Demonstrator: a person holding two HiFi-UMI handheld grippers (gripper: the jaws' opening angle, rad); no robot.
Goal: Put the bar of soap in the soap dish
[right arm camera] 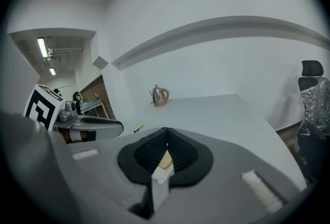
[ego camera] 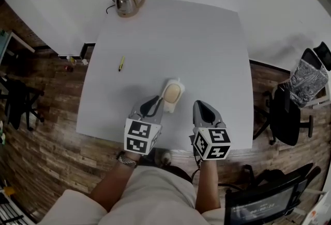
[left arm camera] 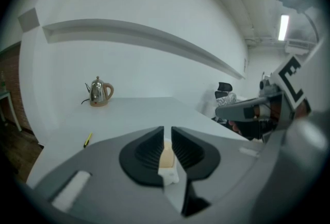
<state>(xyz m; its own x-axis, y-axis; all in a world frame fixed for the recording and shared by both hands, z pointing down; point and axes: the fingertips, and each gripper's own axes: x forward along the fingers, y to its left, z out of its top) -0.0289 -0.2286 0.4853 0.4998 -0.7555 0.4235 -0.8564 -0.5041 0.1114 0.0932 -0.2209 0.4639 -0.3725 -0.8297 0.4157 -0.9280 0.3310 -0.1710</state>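
A tan bar of soap [ego camera: 172, 93] lies in a white soap dish [ego camera: 169, 109] on the white table, near its front edge. My left gripper [ego camera: 153, 101] hovers just left of the dish. Its jaws stand a narrow slit apart with nothing gripped, and through the slit the soap [left arm camera: 166, 158] and the dish [left arm camera: 170, 176] show below. My right gripper [ego camera: 200, 106] hangs to the right of the dish, apart from it. In the right gripper view its jaws meet at the tips [right arm camera: 166, 138], with the soap [right arm camera: 165, 161] and dish [right arm camera: 160, 174] showing beyond them.
A steel kettle [ego camera: 126, 0] stands at the table's far left edge. A yellow pen [ego camera: 121, 63] lies on the left part of the table [ego camera: 207, 48]. A black office chair [ego camera: 287, 115] stands right of the table. The person's arms cross the front edge.
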